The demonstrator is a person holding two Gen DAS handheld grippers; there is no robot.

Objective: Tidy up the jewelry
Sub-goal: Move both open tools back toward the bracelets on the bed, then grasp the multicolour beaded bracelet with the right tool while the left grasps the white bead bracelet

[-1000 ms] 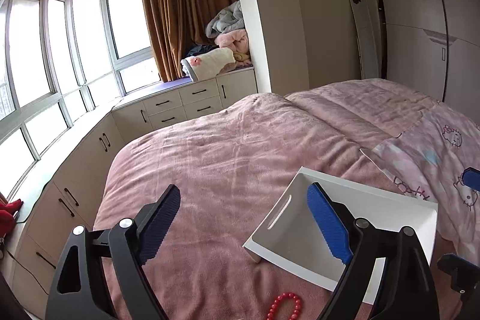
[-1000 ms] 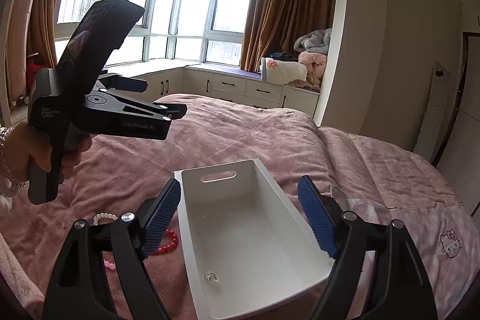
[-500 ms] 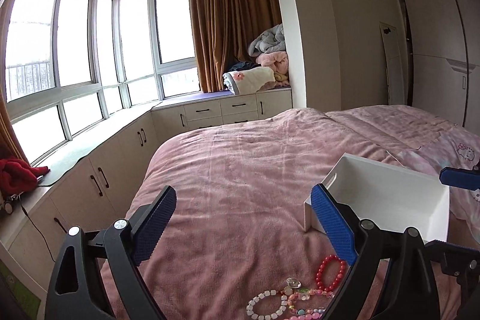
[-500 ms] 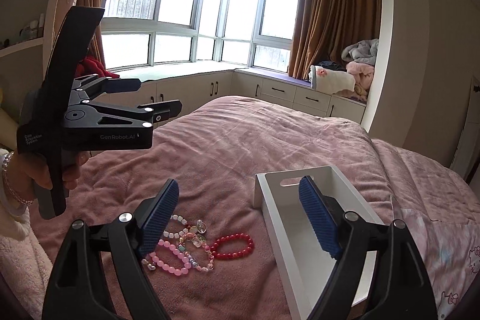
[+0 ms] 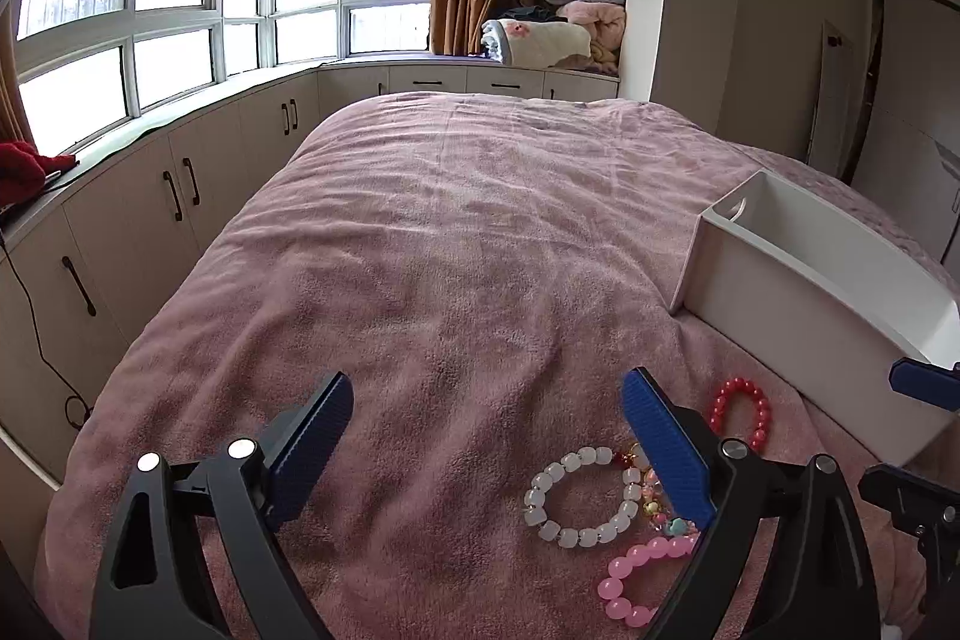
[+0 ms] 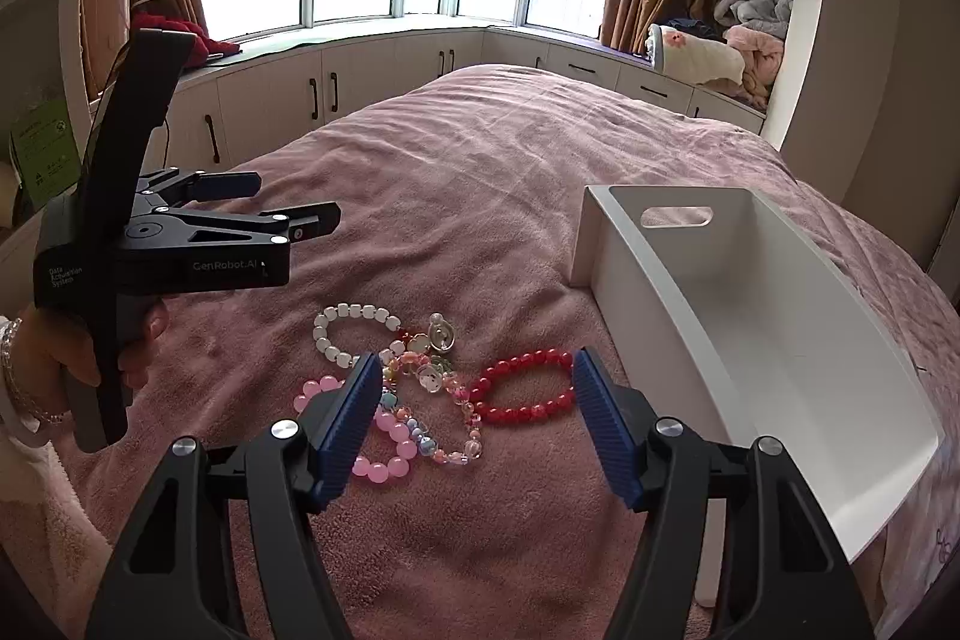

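We judged that we were at the very start of organizing: the white bin (image 6: 774, 340) stood on the pink blanket (image 6: 480, 172) with nothing visible inside it, and all the jewelry lay in a loose heap just left of it. The red bead bracelet (image 6: 521, 387) lay nearest the bin, with the white bead bracelet (image 6: 351, 331), the pink bead bracelet (image 6: 384, 445) and a multicoloured charm bracelet (image 6: 432, 400) overlapping one another beside it. Our right gripper (image 6: 474, 415) hung above the heap, its jaws closing yet apart, with nothing pressed between them. Our left gripper (image 5: 486, 430) stood wide open over bare blanket, holding nothing, the heap showing beside and behind its right finger. The next move, we thought, called for lowering the right gripper onto a single strand, probably the red one since it lay clear of the tangle, pinching its beads, then carrying it across into the bin.
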